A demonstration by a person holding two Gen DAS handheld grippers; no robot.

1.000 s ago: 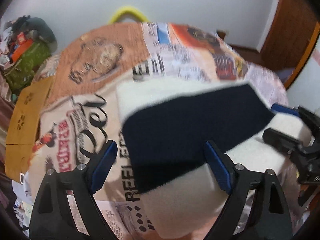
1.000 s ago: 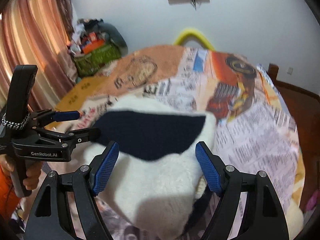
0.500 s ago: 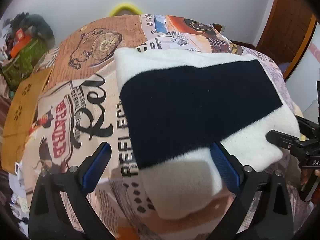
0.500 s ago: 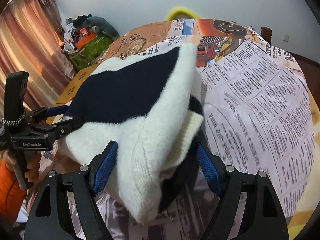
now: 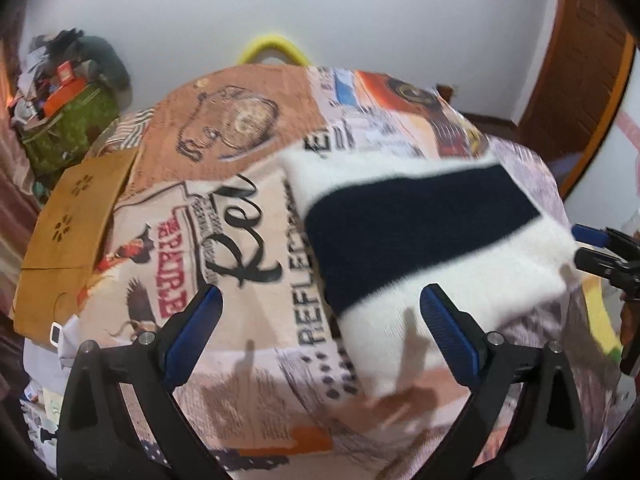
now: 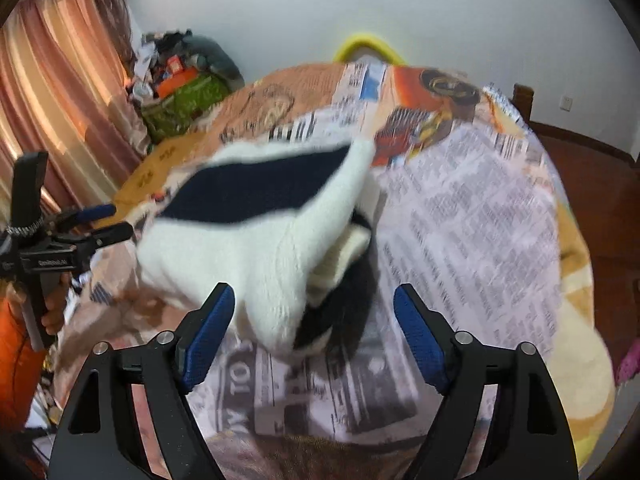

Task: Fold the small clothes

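A folded fleece garment (image 5: pixel 420 232), white with a wide navy band, lies on the bed's printed cover (image 5: pixel 240 380). My left gripper (image 5: pixel 320 320) stands open, drawn back toward the garment's near left corner, with only the white edge between its blue pads. In the right wrist view the garment (image 6: pixel 260 220) bulges up with loose layers at its right side. My right gripper (image 6: pixel 314 320) has its jaws opening; the garment's near white corner lies between them, untouched by the pads. Each gripper shows in the other's view: the left gripper (image 6: pixel 108 222), the right gripper (image 5: pixel 582 246).
A brown cardboard box (image 5: pixel 76 232) lies at the bed's left edge, with a green bag of clutter (image 5: pixel 68 128) behind it. A yellow hoop (image 5: pixel 272 46) rises past the far edge. Curtains (image 6: pixel 60 100) hang left, a wooden door (image 5: pixel 580 80) right. A hand in an orange sleeve (image 6: pixel 16 352) holds the left gripper.
Both grippers have pulled back from the garment, which now rests on the bed. The left jaws have widened and shifted left of it. The right jaws have spread a little.
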